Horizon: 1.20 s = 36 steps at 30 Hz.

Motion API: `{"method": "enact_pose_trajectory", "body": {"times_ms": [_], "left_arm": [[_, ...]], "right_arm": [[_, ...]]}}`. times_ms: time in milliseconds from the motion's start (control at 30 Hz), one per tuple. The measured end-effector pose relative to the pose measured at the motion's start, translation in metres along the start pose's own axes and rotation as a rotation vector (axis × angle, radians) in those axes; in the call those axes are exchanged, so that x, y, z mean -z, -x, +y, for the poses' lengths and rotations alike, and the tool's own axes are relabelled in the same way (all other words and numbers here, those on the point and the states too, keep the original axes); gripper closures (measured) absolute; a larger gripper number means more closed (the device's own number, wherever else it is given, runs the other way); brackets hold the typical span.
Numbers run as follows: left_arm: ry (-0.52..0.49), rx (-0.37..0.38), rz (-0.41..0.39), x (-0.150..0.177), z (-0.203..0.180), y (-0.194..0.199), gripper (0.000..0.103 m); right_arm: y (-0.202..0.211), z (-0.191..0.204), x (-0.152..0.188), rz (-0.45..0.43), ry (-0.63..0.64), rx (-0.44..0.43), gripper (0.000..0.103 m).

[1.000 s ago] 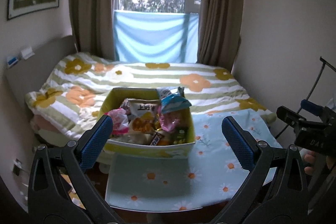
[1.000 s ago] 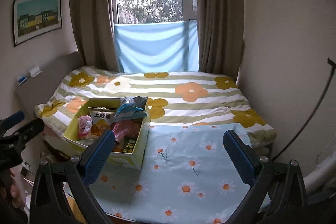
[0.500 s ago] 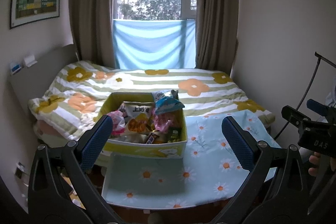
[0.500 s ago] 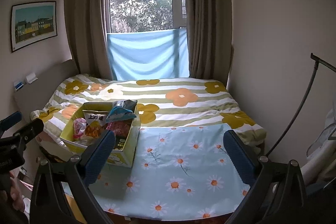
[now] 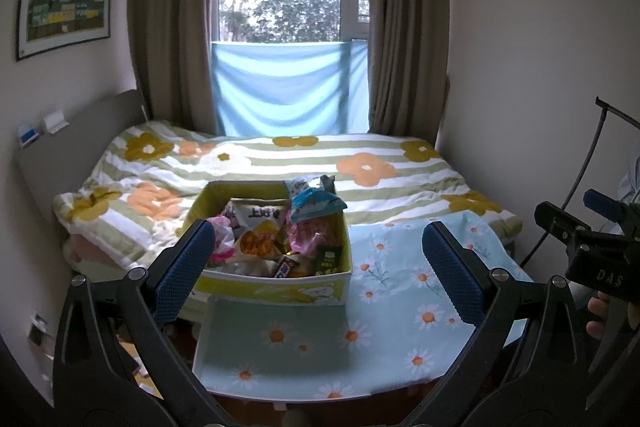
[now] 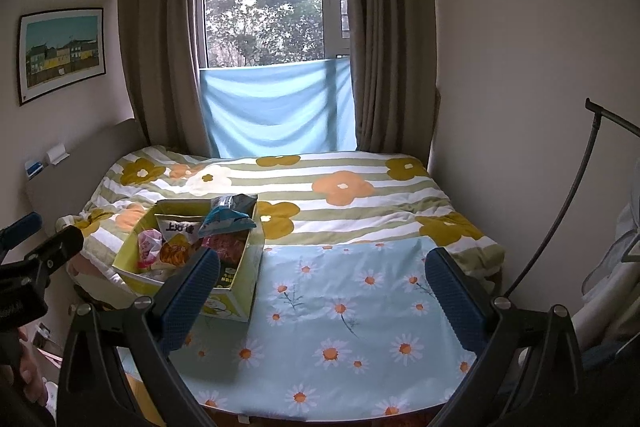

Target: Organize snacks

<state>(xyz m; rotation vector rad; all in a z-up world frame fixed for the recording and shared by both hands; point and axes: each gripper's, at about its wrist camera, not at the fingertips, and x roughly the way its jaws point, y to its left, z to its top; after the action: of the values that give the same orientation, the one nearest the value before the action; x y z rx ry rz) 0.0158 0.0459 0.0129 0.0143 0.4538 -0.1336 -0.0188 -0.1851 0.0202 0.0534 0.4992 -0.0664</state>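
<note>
A yellow-green cardboard box (image 5: pixel 280 287) full of snack packets stands on a light-blue daisy cloth (image 5: pixel 400 307) at the foot of the bed; it also shows in the right wrist view (image 6: pixel 236 291). A blue packet (image 5: pixel 316 203) sticks out on top, with a yellow chip bag (image 5: pixel 256 239) and pink packets beside it. My left gripper (image 5: pixel 316 267) is open and empty, held back from the box. My right gripper (image 6: pixel 324 287) is open and empty, over the cloth to the right of the box.
The bed has a striped flower quilt (image 6: pixel 320 195). A grey headboard (image 5: pixel 80 139) runs along the left wall. Curtains and a window with a blue sheet (image 5: pixel 288 95) are behind. A thin black stand (image 6: pixel 560 227) leans at the right.
Both grippers have pulled back and risen, so the box and bed look smaller and lower in view. Both stay open and empty.
</note>
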Motion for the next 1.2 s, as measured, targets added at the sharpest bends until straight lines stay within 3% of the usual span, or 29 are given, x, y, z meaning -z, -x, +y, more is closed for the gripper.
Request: {"method": "enact_pose_trajectory", "body": {"times_ms": [1200], "left_arm": [[0.001,-0.022,-0.001,-0.0018,0.002,-0.0032,0.0]], "right_arm": [[-0.0033,0.0061,0.0029,0.022,-0.003,0.018,0.001]]}}
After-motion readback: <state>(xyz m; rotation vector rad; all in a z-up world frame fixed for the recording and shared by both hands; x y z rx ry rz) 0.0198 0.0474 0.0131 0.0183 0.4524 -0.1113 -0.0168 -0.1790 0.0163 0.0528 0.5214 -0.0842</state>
